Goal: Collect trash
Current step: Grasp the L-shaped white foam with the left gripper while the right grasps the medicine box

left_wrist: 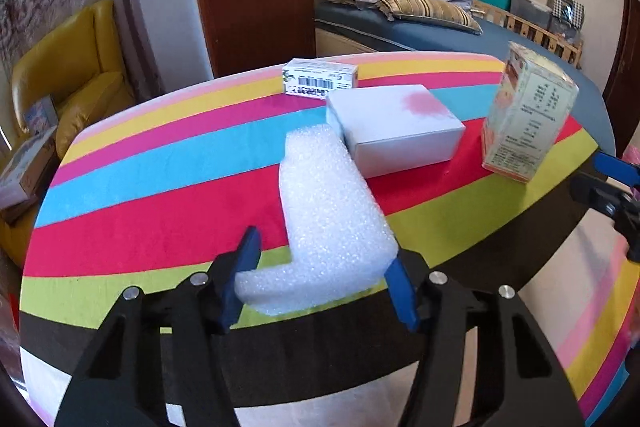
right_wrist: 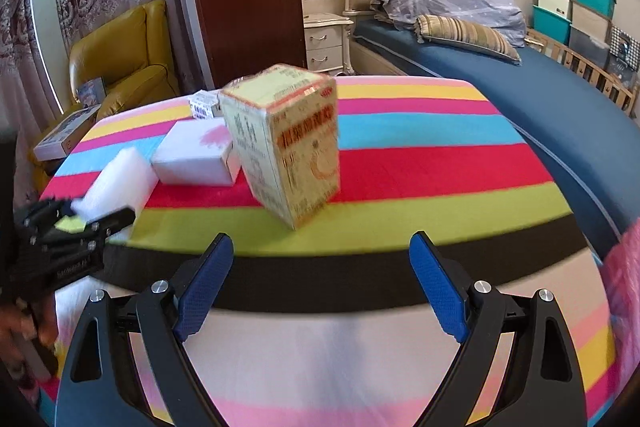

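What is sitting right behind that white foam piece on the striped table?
Behind the white foam piece lies a white box with a pink smudge, apparently touching it. Farther back sits a small barcoded box, its lower edge hidden by the white box.

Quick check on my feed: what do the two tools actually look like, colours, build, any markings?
Both match: the left tool and right tool have matte black angular arms with cut-out slots, silver round pivot screws, and blue textured finger pads. Seen from the right wrist view, the left tool's black body carries small pale lettering, too blurred to read. No cables or sleeves show.
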